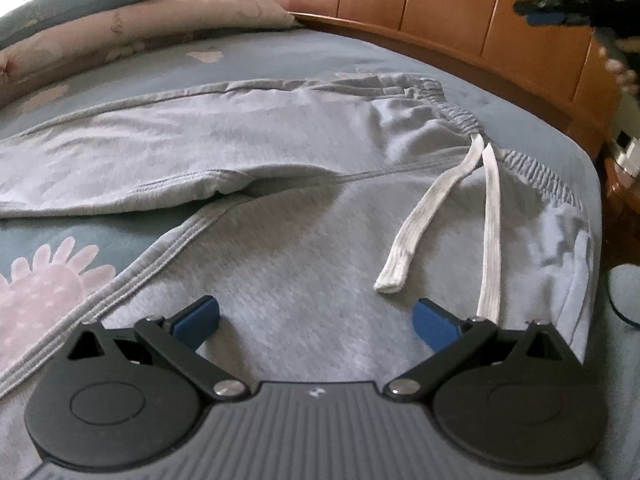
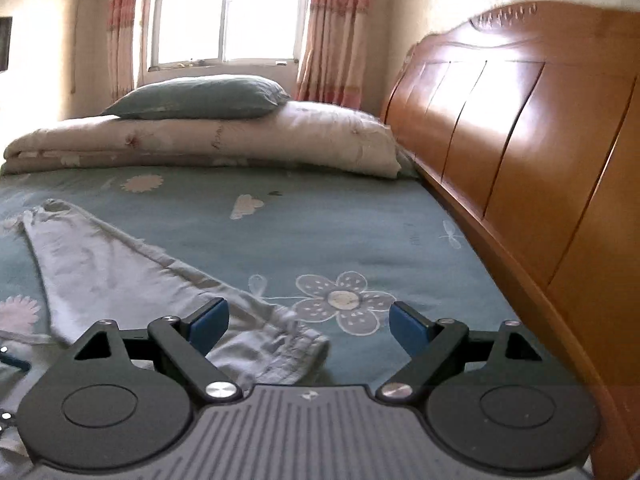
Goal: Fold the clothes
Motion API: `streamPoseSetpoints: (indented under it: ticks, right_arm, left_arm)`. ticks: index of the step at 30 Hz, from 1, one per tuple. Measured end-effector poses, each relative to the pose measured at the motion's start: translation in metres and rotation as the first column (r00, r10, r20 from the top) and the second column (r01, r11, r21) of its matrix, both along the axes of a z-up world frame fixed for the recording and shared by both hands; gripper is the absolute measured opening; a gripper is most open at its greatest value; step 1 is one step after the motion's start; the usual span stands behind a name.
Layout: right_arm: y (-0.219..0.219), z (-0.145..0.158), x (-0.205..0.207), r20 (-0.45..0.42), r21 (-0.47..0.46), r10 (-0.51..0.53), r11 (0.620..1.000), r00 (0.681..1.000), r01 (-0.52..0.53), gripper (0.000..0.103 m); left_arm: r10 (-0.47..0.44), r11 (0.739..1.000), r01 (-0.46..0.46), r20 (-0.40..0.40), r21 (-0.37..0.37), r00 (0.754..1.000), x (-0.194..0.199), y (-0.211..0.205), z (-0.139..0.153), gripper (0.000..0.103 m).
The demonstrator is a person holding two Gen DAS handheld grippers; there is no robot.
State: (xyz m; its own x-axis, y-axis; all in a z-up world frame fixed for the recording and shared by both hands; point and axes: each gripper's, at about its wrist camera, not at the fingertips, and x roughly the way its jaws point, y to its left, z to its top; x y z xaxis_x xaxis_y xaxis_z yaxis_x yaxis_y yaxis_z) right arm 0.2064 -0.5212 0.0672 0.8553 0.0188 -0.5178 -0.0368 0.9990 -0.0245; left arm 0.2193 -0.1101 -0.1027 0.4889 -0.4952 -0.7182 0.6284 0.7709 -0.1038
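The left hand-held gripper hangs low over the grey trousers, its blue pads spread wide with nothing between them. The trousers lie flat on the bed right under and ahead of it. One leg runs off to the gripper's left, further away; the other leg passes beneath it. The waistband lies ahead and to its right, near the bed's edge. Two white drawstrings trail from the waistband back toward the gripper; one ends just ahead of the right pad, the other reaches down beside that pad.

The right hand-held gripper is above the bed, its jaws wide apart and closing a little, with nothing between them. Just ahead of and below its left finger lies a crumpled end of the trousers, and a leg stretches away to its left. Ahead lies a folded quilt with a pillow on top. The wooden headboard runs along its right side.
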Motion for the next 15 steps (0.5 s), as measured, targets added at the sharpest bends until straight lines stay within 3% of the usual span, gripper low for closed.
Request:
streamPoseSetpoints:
  ticks: [4, 6, 11, 15]
  right_arm:
    - [-0.029, -0.042, 0.047, -0.061, 0.083, 0.029, 0.996, 0.998, -0.024, 0.070]
    - [-0.036, -0.066, 0.069, -0.083, 0.143, 0.068, 0.988, 0.994, -0.056, 0.070]
    - [-0.039, -0.110, 0.116, -0.104, 0.192, 0.177, 0.969, 0.979, -0.154, 0.072]
    - [-0.036, -0.129, 0.151, -0.132, 0.201, 0.299, 0.942, 0.945, -0.270, 0.078]
  left_arm:
    - [0.040, 0.999, -0.042, -0.060, -0.028, 0.997, 0.008, 0.000, 0.010, 0.097]
    - [0.025, 0.998, -0.028, -0.073, -0.050, 0.997, 0.010, -0.001, 0.019, 0.087]
    - [-0.039, 0.997, 0.038, -0.007, -0.063, 0.999, 0.014, -0.012, 0.052, 0.085]
    - [-0.113, 0.992, 0.114, 0.017, -0.062, 0.993, 0.029, -0.025, 0.067, 0.085]
